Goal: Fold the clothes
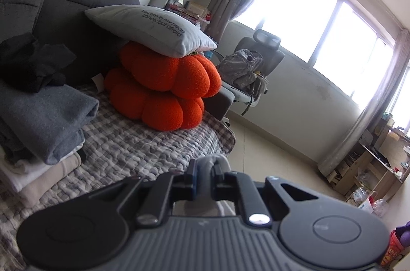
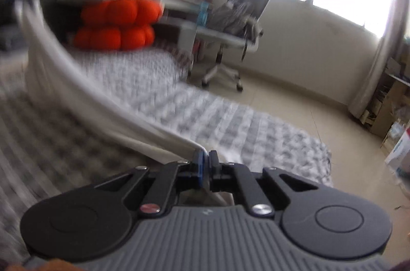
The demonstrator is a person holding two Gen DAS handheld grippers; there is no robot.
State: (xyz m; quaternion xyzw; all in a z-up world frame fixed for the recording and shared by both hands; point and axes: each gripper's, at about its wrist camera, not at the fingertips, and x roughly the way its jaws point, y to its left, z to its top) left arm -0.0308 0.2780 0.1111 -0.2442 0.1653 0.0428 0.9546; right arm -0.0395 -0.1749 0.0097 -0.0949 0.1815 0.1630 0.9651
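Both grippers clamped on one pale garment (image 2: pixel 84 91): left gripper (image 1: pixel 206 173) pinching a grey-white fold, right gripper (image 2: pixel 205 163) shut on a corner. From the right jaws, cloth running up and away to the left in a long taut band above the checked sofa cover (image 2: pixel 230 117), toward the orange cushions (image 2: pixel 115 22). Folded stack (image 1: pixel 43 122) lying left of the left gripper, likely the destination.

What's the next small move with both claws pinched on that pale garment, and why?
Probably lift both claws and draw them apart to pull the cloth taut. The right claw is shut on a corner of the pale garment, which sags onto the checked blanket; the left claw pinches a grey fold.
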